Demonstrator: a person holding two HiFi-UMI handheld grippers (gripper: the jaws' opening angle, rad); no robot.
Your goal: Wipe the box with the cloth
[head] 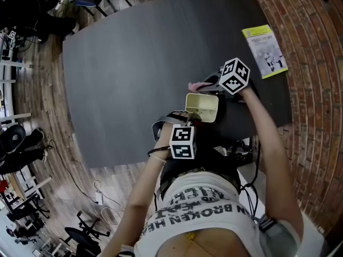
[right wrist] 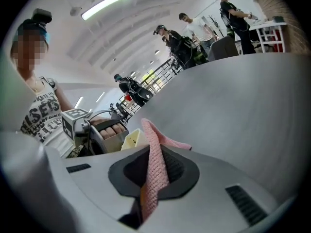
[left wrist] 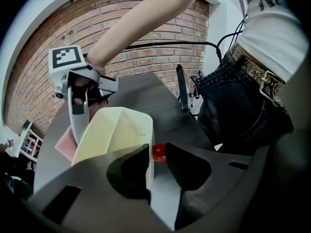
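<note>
**A:** Start with the head view. Where's the box?

**B:** The pale yellow box (head: 202,107) sits near the front edge of the dark table (head: 128,58), its open side toward the camera. The left gripper (head: 193,121) meets its near wall. The right gripper (head: 208,84) is at the far side, carrying the pink cloth (head: 196,85). A yellow-green booklet (head: 265,51) lies well apart, clear of the work.

**A:** And the left gripper view?

**B:** The jaws are clamped on one wall of the box (left wrist: 114,130), one jaw inside and one outside. I'd say that's to brace it, so it won't slide under the wiping. Past it, the right gripper stands just beside the far wall's outer face, with the cloth (left wrist: 64,144) low against that side.

**A:** The right gripper view?

**B:** The jaws are pinched together on a fold of the cloth (right wrist: 155,171). A loose flap sticks out ahead of them, probably left free to do the rubbing. The box's rim (right wrist: 132,140) shows just beyond. I can't tell whether the cloth presses on the box.
</note>
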